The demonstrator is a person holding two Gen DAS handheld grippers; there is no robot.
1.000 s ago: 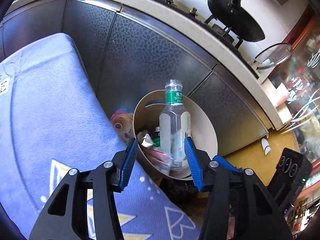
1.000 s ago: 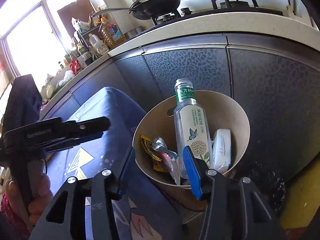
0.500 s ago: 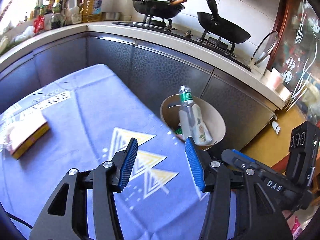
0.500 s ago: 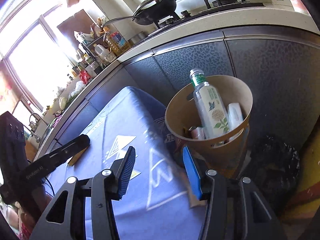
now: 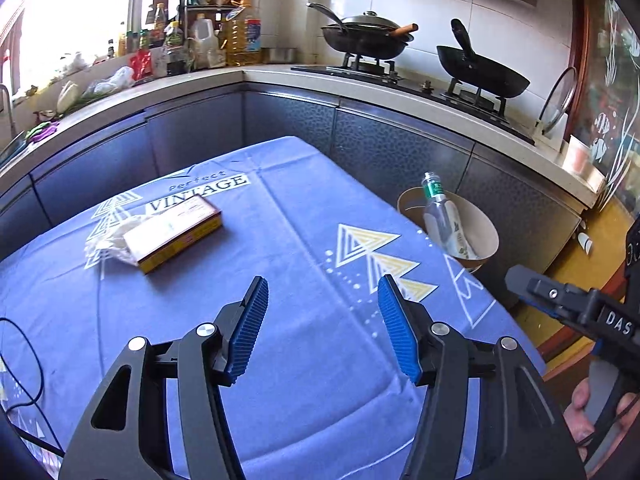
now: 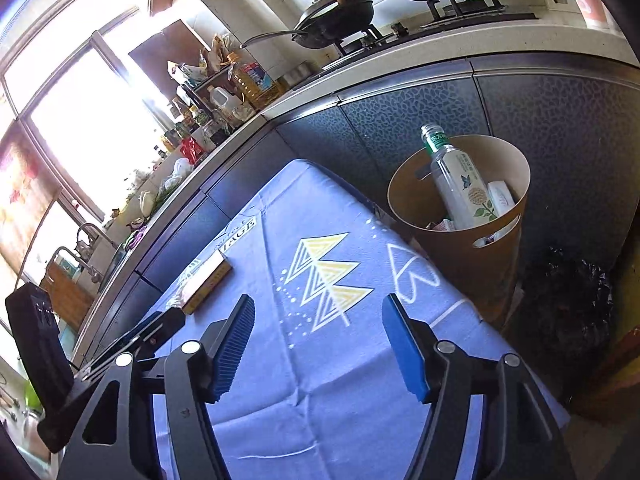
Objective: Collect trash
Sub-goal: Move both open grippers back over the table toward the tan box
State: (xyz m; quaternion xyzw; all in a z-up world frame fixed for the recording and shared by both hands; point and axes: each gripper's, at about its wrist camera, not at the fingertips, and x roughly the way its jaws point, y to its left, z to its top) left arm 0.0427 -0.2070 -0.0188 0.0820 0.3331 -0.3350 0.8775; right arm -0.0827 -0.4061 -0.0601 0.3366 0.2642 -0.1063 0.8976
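Two claws are hovering over the tabletop (image 5: 280, 208), which is wearing a blue cloth printed with yellow triangles.

Left claw (image 5: 322, 320): jaws are spreading wider, nothing sitting between the blue ribbed pads (image 5: 250, 328); released.

Right claw (image 6: 318, 344): jaws are likewise widening, pads (image 6: 404, 352) gripping nothing; released. In the left wrist view its black body is showing beyond the tabletop's right edge, with part of a person's hand (image 5: 580, 412) wrapping its handle.

Trash bin (image 6: 472, 248): a round tan bin with a cut-out handle slot, standing on the floor just beside the tabletop's far right corner, against the dark cabinet fronts (image 6: 420, 116).

Plastic bottle (image 6: 456, 180): clear, green-capped, leaning inside the bin with its neck sticking up above the rim; wrappers and a white packet are lying beside it in the bin.

Flat box (image 5: 172, 232): tan with a yellow edge, lying on the tabletop toward its far left side, well apart from the bin.

Crumpled clear wrapper (image 5: 106, 242): touching the box's left end.

Black bag (image 6: 568, 300): slumping on the floor to the right of the bin.

Two woks (image 5: 364, 40) are sitting on the stove above the cabinets.
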